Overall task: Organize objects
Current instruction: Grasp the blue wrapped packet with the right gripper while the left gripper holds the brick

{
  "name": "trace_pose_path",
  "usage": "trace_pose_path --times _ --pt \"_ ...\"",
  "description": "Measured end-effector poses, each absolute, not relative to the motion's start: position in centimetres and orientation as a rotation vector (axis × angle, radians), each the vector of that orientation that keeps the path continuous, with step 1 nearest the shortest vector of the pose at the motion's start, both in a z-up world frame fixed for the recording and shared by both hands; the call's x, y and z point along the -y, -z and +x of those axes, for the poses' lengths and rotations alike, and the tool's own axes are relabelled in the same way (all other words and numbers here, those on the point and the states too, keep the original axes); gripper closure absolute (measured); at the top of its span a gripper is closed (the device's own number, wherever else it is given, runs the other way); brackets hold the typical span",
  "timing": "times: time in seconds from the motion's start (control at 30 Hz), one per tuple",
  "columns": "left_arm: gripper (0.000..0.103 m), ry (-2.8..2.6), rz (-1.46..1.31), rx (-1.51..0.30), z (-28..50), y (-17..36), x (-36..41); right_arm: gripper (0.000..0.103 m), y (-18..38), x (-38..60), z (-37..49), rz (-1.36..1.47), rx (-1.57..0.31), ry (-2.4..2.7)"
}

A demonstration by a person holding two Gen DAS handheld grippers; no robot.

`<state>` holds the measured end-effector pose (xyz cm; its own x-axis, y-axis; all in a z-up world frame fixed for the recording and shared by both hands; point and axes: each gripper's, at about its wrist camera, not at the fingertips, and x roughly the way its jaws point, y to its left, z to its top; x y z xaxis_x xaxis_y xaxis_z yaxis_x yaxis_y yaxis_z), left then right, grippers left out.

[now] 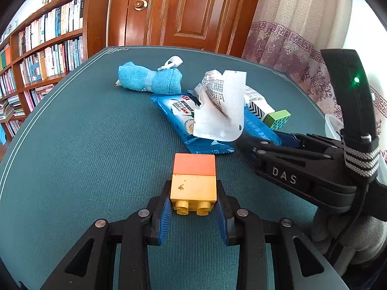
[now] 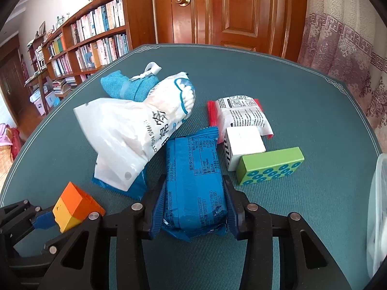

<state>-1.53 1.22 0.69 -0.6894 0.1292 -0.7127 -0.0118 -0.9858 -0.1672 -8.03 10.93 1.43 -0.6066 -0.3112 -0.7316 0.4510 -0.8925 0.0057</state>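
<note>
**Right wrist view: blue snack packet between the pads**

Right wrist view: the right gripper (image 2: 194, 205) has its pads against the blue snack packet (image 2: 193, 181), printed with small text, long axis pointing away from the camera. The packet lies on the green table mat (image 2: 302, 111). Two blue packets are visible. The left gripper (image 1: 193, 207), clenched, grips one yellow-and-orange brick stack (image 1: 193, 181), studs toward the camera. "DAS" marks the right gripper's body.

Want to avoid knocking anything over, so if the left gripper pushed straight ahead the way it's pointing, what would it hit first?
The left gripper is shut on the yellow and orange block. Straight ahead, the block's orange end would probably meet the blue snack packet first, though the depth is hard to judge.
</note>
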Motion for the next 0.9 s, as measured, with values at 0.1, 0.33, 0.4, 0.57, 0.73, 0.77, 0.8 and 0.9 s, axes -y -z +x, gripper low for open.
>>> trace_pose_path --times 0.1,0.33,0.4,0.57,0.73,0.77,0.8,0.9 --pt "0.069 -2.810 -1.203 0.228 -1.5 -0.7 -1.2 0.059 -1.4 -12.0 -6.7 1.078 -0.246 2.478" --pt "0.069 -2.815 -1.205 0.221 -1.8 -0.8 -1.3 0.059 -1.2 -14.2 -3.9 1.085 -0.211 2.491" --pt "0.069 -2.818 -1.206 0.215 -1.8 -0.8 -1.4 0.059 -1.2 -14.9 -3.2 1.088 -0.192 2.493" --pt "0.069 -2.822 -1.206 0.209 -1.7 -0.8 -1.6 0.059 -1.2 -16.2 -1.6 1.095 -0.129 2.499" --pt "0.069 -2.819 -1.206 0.217 -1.6 -0.7 -1.5 0.059 -1.2 -17.8 -0.3 1.111 -0.059 2.504" --pt "0.069 -2.818 -1.205 0.220 -1.5 -0.7 -1.5 0.059 -1.2 -18.1 -0.2 1.114 -0.038 2.504" --pt "0.069 -2.817 -1.205 0.222 -1.5 -0.7 -1.4 0.059 -1.2 -18.5 0.0 1.117 -0.017 2.504" --pt "0.069 -2.817 -1.205 0.221 -1.5 -0.7 -1.4 0.059 -1.3 -19.7 0.2 1.134 0.079 2.481"
